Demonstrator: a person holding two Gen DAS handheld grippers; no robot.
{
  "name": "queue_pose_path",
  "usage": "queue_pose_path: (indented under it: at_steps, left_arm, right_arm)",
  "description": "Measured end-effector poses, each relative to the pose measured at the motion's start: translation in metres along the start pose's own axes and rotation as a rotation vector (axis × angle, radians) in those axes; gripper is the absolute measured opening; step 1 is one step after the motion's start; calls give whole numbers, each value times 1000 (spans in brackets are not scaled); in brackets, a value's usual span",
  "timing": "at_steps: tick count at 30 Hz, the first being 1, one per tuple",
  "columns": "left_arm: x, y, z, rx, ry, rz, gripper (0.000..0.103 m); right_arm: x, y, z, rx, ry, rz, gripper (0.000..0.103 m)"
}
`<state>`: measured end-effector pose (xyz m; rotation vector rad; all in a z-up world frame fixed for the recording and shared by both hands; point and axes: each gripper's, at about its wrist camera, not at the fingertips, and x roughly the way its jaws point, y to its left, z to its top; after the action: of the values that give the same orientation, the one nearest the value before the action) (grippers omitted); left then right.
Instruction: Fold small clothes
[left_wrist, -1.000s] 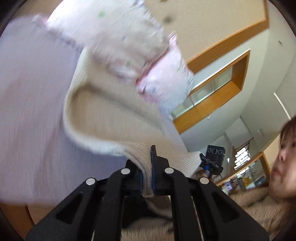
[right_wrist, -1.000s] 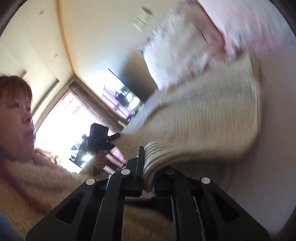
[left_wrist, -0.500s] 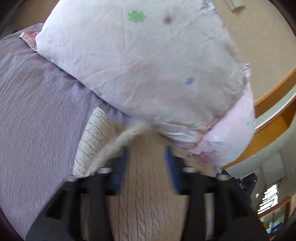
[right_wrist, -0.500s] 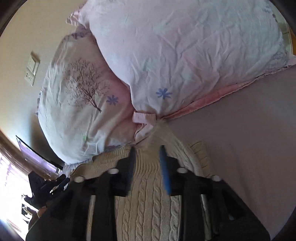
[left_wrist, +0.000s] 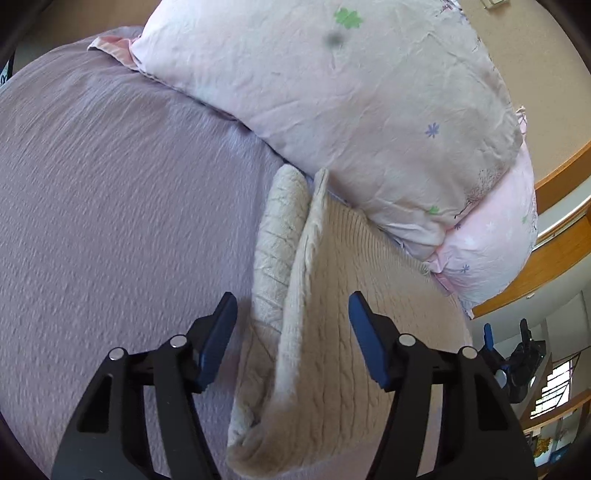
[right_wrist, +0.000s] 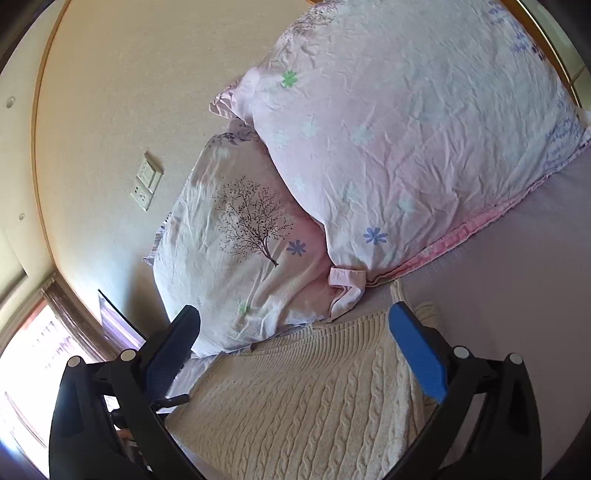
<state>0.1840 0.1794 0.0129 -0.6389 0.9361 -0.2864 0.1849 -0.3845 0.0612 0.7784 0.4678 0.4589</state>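
A cream cable-knit sweater (left_wrist: 332, 332) lies on the lilac bed cover (left_wrist: 110, 184), its far edge against the pillows. One side is folded over, and a sleeve (left_wrist: 280, 229) lies along its left. My left gripper (left_wrist: 291, 306) is open, jaws wide apart over the folded edge, holding nothing. In the right wrist view the sweater (right_wrist: 303, 398) fills the lower middle. My right gripper (right_wrist: 295, 317) is open above it, also empty. The other gripper shows small at the right edge of the left wrist view (left_wrist: 517, 354).
Two pink floral pillows (right_wrist: 406, 140) (right_wrist: 240, 251) are stacked at the head of the bed against a beige wall with a switch plate (right_wrist: 147, 181). A bright window (right_wrist: 33, 365) is at lower left. Wooden trim (left_wrist: 554, 236) runs behind the pillows.
A second ago both grippers were shut on the sweater and held it up in the air. Now the sweater lies on the bed and both grippers have opened and let it go.
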Motion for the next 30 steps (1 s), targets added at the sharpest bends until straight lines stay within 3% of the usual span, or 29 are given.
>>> queue_pose_path:
  at_steps: [1, 3, 4, 6, 8, 11, 14, 17, 19, 20, 21, 22, 24, 26, 27, 28, 30]
  left_arm:
    - [1, -1, 0, -3, -1, -8, 59]
    - [7, -1, -3, -28, 15, -21, 31]
    - [10, 1, -4, -45, 31, -26, 24]
    - [12, 6, -4, -146, 24, -96, 19]
    - [3, 1, -3, -217, -8, -214, 17]
    - [-8, -60, 1, -129, -45, -337, 15]
    - [10, -149, -2, -17, -14, -511, 15]
    - [69, -231, -17, 34, 89, -679, 17]
    - [126, -269, -35, -14, 257, -782, 24]
    - [145, -278, -43, -51, 335, -829, 25]
    - [156, -284, -51, -75, 392, -855, 32]
    - [157, -286, -53, -51, 395, -838, 39]
    - [136, -279, -48, 57, 303, -727, 63]
    - [112, -261, -37, 143, 188, -576, 68]
    - [101, -248, -31, 182, 136, -460, 69]
    - [94, -237, -27, 204, 106, -360, 70]
    - [91, -215, -24, 209, 105, -254, 72]
  right_arm:
    - [1, 1, 0, 8, 5, 8, 102]
    - [1, 1, -1, 27, 23, 36, 102]
    - [4, 0, -1, 47, 42, 68, 102]
    - [6, -4, -1, 94, 70, 120, 102]
    - [5, -7, 1, 128, 80, 146, 102]
    - [-6, -8, 10, 106, 44, 137, 102]
    - [-22, -11, 20, 88, -20, 113, 102]
    - [-33, -20, 28, 63, -49, 44, 102]
    - [-38, -31, 32, 77, -49, -4, 102]
    - [-41, -39, 35, 96, -43, -20, 102]
    - [-44, -46, 37, 113, -38, -29, 102]
    - [-47, -52, 40, 133, -34, -31, 102]
    - [-48, -62, 44, 185, -1, -13, 102]
    - [-37, -67, 42, 209, 70, -20, 102]
    - [-28, -67, 39, 204, 122, -49, 102]
    - [-19, -66, 36, 193, 173, -87, 102]
    - [0, -69, 26, 180, 286, -162, 102]
